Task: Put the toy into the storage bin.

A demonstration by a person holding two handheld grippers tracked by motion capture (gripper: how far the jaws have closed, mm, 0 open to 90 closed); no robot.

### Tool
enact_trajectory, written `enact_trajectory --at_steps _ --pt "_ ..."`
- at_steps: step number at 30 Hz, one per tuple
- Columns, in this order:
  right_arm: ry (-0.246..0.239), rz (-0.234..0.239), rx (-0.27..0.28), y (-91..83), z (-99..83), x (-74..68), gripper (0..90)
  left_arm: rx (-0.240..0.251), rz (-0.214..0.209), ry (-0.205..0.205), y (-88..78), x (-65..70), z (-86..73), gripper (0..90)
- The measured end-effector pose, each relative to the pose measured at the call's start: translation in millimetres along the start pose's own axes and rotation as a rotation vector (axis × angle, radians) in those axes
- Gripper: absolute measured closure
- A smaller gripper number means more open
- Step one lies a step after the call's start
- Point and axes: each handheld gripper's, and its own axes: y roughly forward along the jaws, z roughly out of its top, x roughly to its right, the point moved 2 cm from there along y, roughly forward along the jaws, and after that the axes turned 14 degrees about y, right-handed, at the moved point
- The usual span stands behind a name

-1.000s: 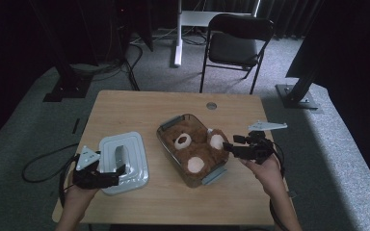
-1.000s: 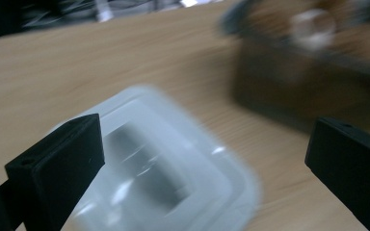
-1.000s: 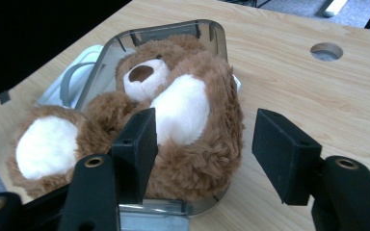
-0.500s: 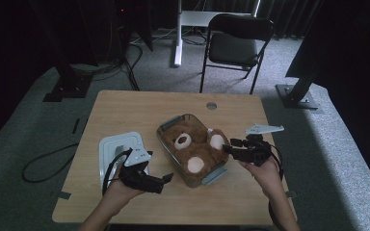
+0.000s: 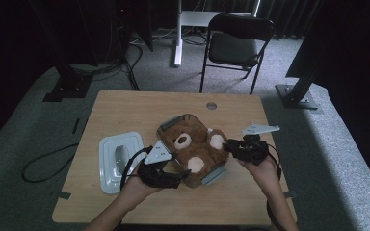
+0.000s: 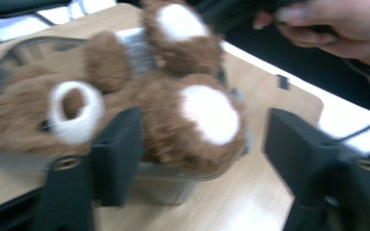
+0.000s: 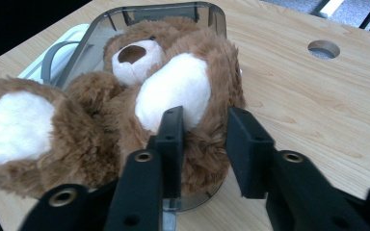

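Observation:
A brown teddy bear (image 5: 192, 147) lies on its back in a clear plastic container (image 5: 172, 121) at the table's middle. My left gripper (image 5: 183, 176) reaches in from the left, and its jaws have just been closing. In the left gripper view the left gripper (image 6: 202, 139) straddles the bear's near foot (image 6: 211, 115); the left jaw touches fur and the right jaw stands off it. My right gripper (image 5: 226, 144) comes from the right. Its jaws have also just been closing, and in the right gripper view the right gripper (image 7: 204, 130) pinches the furry edge of the other foot (image 7: 173, 91).
The container's pale lid (image 5: 120, 161) lies flat left of the container, by my left hand. A round cable hole (image 5: 211, 105) sits in the tabletop behind the container. A black chair (image 5: 236, 43) stands beyond the table. A cable (image 5: 43, 163) trails off the left edge.
My left gripper has moved right from the lid to the bear's near foot, and its jaws have narrowed. The right gripper stayed in place and its jaws closed onto the other foot.

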Motion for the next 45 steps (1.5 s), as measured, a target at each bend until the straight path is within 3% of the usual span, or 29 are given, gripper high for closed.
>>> enact_trajectory --at_steps 1,3,5,6,9,11,19,32,33,34,36,40,41,42,45 --pt "-0.001 0.012 -0.006 3.1 -0.5 0.6 72.0 -0.008 -0.045 0.007 9.2 0.4 0.6 34.6" --pt "-0.003 0.013 -0.009 6.2 -0.6 0.3 75.6 -0.015 -0.063 0.021 13.6 1.0 0.2 42.4" --pt "-0.008 0.013 -0.012 9.9 -0.2 -0.5 78.9 -0.033 -0.051 0.039 24.6 1.2 -1.4 44.3" --pt "-0.008 0.013 -0.012 9.9 -0.2 -0.5 78.9 -0.033 -0.051 0.039 24.6 1.2 -1.4 49.5" --pt "-0.014 0.019 -0.037 19.8 0.2 -1.3 80.1 -0.027 -0.059 -0.002 28.5 -4.3 -2.3 51.9" --pt "-0.007 0.025 -0.044 24.9 0.7 -0.2 81.2 -0.041 -0.04 0.007 30.1 -5.2 -2.4 57.0" --pt "-0.007 0.033 -0.112 47.7 3.4 -0.2 83.0 -0.093 -0.023 0.01 40.8 -13.0 -6.0 56.9" --pt "-0.061 0.004 -0.252 75.5 11.3 -0.3 87.0 -0.126 -0.01 -0.046 57.4 -32.0 -13.3 56.7" --pt "-0.078 -0.016 -0.294 81.5 12.1 -1.5 87.8 -0.127 -0.013 -0.053 57.8 -32.7 -13.9 56.7" --pt "-0.078 -0.016 -0.294 81.5 12.1 -1.5 87.8 -0.126 -0.012 -0.054 58.5 -32.9 -14.4 56.7" --pt "-0.117 -0.055 -0.345 92.4 11.8 -3.4 88.4 -0.125 -0.014 -0.059 59.0 -33.8 -15.6 56.7" --pt "-0.163 -0.109 -0.382 98.0 13.2 -8.3 88.7 -0.118 -0.009 -0.066 59.7 -34.7 -17.2 56.6" --pt "-0.221 -0.177 -0.4 103.1 12.0 -15.2 88.8 -0.118 -0.009 -0.064 59.7 -34.7 -17.4 56.6" --pt "-0.221 -0.177 -0.4 103.1 12.0 -15.2 88.8 -0.118 -0.008 -0.064 59.7 -34.7 -17.4 56.6" --pt "-0.284 -0.249 -0.421 112.4 8.4 -23.5 89.0 -0.115 -0.006 -0.065 59.7 -35.2 -18.0 56.6"
